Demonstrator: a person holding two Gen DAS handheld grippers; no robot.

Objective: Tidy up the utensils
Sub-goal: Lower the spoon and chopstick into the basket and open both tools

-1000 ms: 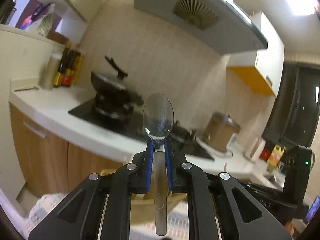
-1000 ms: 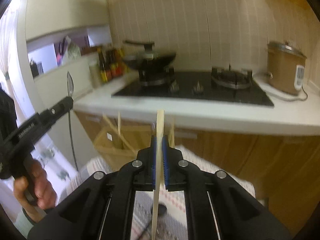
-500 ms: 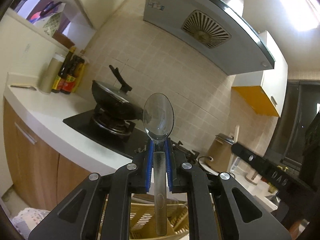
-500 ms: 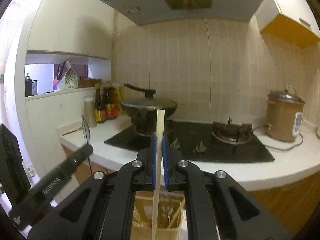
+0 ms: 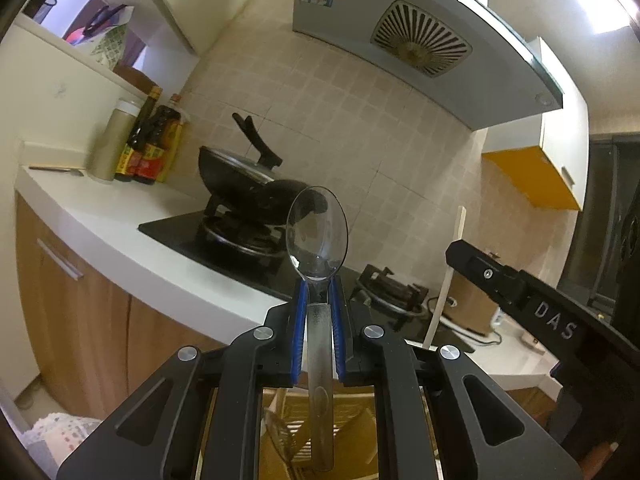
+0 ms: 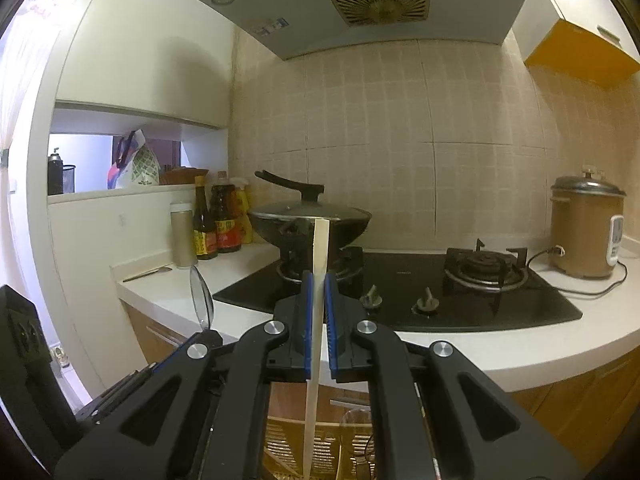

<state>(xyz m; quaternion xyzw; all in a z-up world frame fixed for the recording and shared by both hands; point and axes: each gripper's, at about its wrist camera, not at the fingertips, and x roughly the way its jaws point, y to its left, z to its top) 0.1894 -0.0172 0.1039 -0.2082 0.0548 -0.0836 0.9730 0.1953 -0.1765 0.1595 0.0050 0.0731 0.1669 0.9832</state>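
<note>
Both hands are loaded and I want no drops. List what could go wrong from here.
1. The clear plastic spoon is pinched by its smooth handle in the left gripper, bowl up; it might slip or pivot.
2. The pale flat stick in the right gripper is thin and could twist.
3. The grippers are close together, so the utensils could knock above the slatted basket.

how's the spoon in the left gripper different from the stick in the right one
The spoon is clear plastic; the stick is opaque cream.
The spoon widens into a rounded bowl above the fingers; the stick ends flat and narrow.
Both stand upright, clamped between blue pads: the left gripper holds the spoon, the right gripper the stick.
</note>
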